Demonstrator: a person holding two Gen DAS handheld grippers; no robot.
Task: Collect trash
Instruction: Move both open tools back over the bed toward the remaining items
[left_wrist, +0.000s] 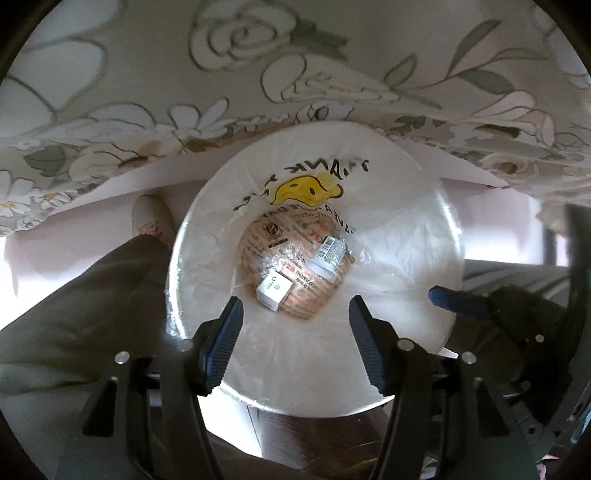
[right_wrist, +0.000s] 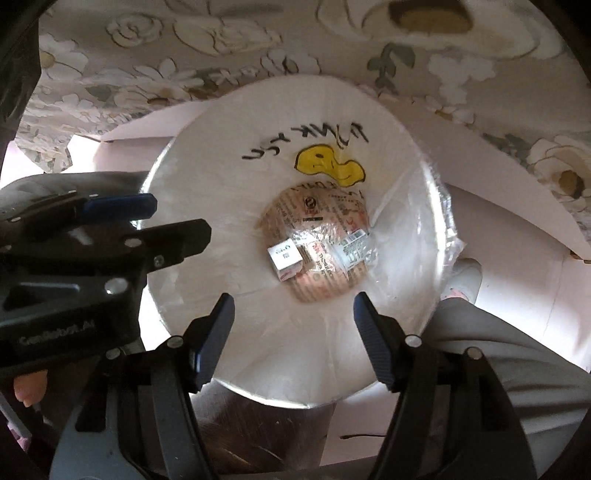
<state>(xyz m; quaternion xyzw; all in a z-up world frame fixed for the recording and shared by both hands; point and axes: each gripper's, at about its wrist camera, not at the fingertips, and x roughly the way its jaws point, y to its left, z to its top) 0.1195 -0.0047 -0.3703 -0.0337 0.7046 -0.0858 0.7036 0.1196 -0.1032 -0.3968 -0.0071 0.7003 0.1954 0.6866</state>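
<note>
Nearest, left gripper (left_wrist: 295, 325) and right gripper (right_wrist: 293, 326) both poised over the mouth of a round white bin (left_wrist: 177, 266), jaws parted, nothing between the pads. "GenRobot.AI" legible on the left gripper's body in the right wrist view. Down inside, a white plastic liner bag (right_wrist: 207, 177) with a yellow smiley (right_wrist: 330, 166) and black handwriting, upside down, seemingly "THANK YOU". At the bottom, three pieces of trash: one printed paper wrapper (right_wrist: 317, 284), one small white box (right_wrist: 284, 258) on it toward the near side, one clear plastic piece with a barcode label (right_wrist: 354, 247) just beside the box. Beyond the far rim, a floral cloth (left_wrist: 147, 74).
</note>
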